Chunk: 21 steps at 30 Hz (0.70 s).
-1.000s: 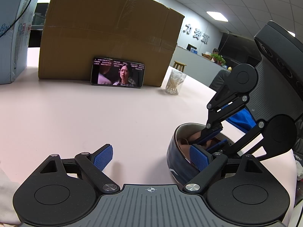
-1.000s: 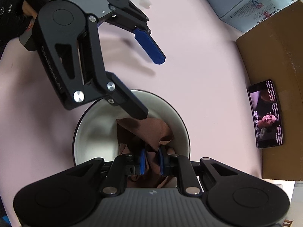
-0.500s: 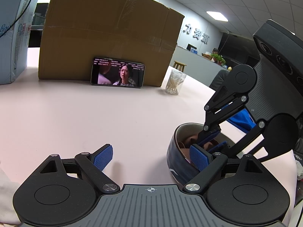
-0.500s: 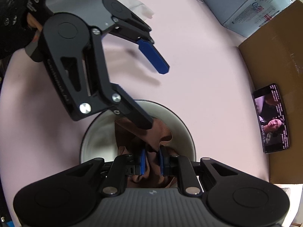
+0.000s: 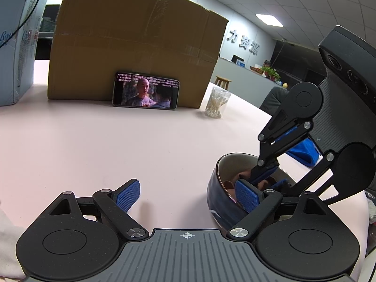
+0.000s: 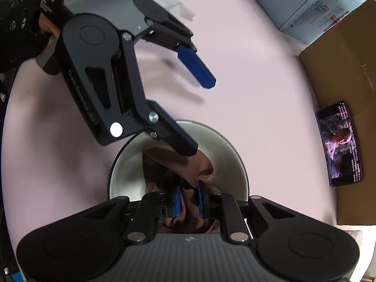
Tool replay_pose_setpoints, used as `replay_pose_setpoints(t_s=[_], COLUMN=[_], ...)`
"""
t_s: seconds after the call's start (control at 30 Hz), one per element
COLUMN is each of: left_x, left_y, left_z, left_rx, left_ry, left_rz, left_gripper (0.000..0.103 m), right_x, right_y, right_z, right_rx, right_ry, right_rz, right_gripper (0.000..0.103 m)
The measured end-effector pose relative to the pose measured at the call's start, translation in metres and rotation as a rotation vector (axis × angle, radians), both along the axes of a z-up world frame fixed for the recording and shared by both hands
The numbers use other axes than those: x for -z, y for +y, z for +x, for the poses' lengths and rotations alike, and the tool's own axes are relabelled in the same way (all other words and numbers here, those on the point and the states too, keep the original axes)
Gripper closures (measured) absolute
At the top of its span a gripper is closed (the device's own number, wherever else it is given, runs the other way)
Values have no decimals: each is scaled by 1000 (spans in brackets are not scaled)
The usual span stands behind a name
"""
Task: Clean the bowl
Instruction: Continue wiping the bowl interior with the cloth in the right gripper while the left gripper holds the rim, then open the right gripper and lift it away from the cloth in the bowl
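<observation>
A bowl [image 5: 217,205], dark blue outside and white inside [image 6: 127,164], stands on the pink table. A crumpled brown cloth [image 6: 204,166] lies in it. My right gripper [image 6: 189,198] points steeply down into the bowl, shut on the cloth; from the left wrist it reaches in from the right [image 5: 265,174]. My left gripper [image 5: 188,193] stands open wide astride the bowl's near wall. One blue pad [image 5: 246,195] is over the rim and the other [image 5: 128,196] is well outside above the table. From the right wrist, the left gripper [image 6: 199,115] has its black finger over the bowl's rim.
A large cardboard box [image 5: 136,47] stands at the back with a phone [image 5: 145,92] playing video against it. A jar of cotton swabs [image 5: 217,103] is beside it. A white carton [image 5: 14,47] is far left, a blue cloth [image 5: 303,152] behind the bowl, and white tissue [image 6: 174,7] near a gloved hand [image 6: 21,40].
The right gripper has shifted slightly inside the bowl with the cloth still in it. The left gripper has stayed put. The picture on the phone has changed.
</observation>
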State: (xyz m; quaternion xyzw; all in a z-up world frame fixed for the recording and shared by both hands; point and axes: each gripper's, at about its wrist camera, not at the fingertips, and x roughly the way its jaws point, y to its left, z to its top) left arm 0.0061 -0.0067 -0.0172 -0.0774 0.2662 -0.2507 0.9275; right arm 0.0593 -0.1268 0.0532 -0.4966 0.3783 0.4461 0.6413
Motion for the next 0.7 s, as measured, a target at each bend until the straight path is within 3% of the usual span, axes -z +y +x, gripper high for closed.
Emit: replay_pose_setpoints(t_s=[0.43,0.7], left_x=[0,-1], left_y=[-1,-2], left_z=[-2,-3], left_rx=[-3,-4], left_ry=[-5,-7], left_rz=[-1,-3], left_gripper=[13,13], right_x=[-6,1], right_y=[-45,-30], right_z=[-19,-5], right_rx=[85,75], right_ry=[-68,-77], right_rz=[156,164], right_gripper=[88,85])
